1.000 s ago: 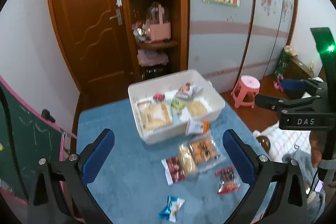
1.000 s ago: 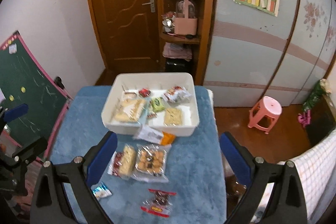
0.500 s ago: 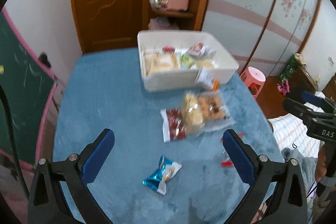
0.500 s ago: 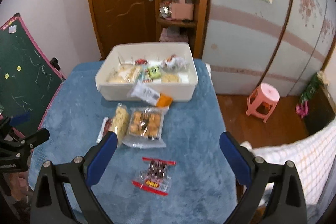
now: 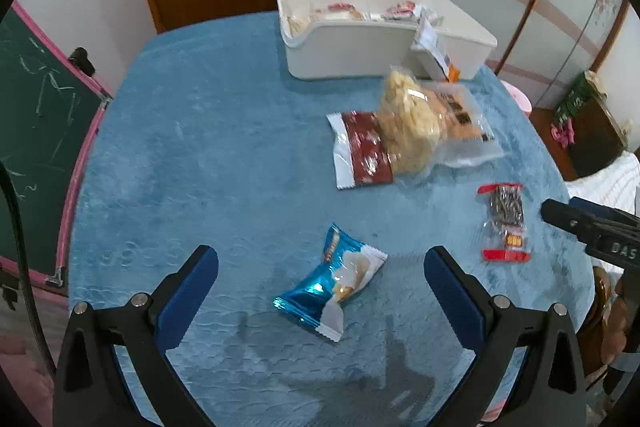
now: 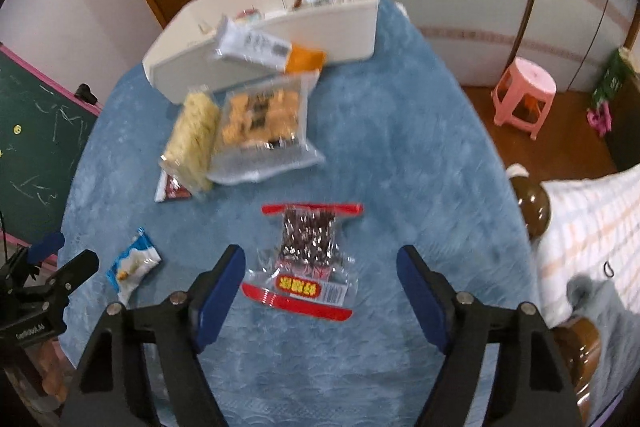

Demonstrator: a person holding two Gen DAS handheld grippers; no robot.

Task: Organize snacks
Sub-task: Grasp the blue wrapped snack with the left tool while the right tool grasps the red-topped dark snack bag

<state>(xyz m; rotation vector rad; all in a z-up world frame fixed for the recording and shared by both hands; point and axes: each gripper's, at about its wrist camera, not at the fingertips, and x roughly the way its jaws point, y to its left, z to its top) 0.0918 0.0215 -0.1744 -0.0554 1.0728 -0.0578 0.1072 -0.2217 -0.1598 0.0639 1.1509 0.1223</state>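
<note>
Two pickups are set up at once, one per hand. The left hand-held gripper [image 5: 321,291] hangs over the blue foil snack [image 5: 334,289] with its jaws wide and nothing between the pads; the packet lies flat on the table [image 5: 200,147], between the two fingers in the left wrist view. The right hand-held gripper [image 6: 320,287] stands over the red-edged clear packet [image 6: 306,259]; its jaws are closing, the packet's near end lies between them, and the pads do not yet press on it.

The white bin [image 5: 340,55] sits at the far side of the table and already holds several snacks. A white and orange packet [image 6: 264,49] leans on its front wall. Just in front of the bin, the pale puffed-snack bag [image 6: 192,139] overlaps a red and white wrapper [image 5: 360,147] and lies against a clear cookie bag [image 6: 264,123].

Judgement for a good grasp:
- Both packets are thin and lie flat on soft pile, so the fingertips likely need to reach the cloth before closing.
- The blue packet lies skewed across the left jaws; a pinch across its puffed middle should hold better than one on the crimped end.
- On the right, a pinch of film alone may slip; the filled dark part is the safer spot.
- The lift should be straight up, then a carry to the bin clear of the leaning packet.
</note>
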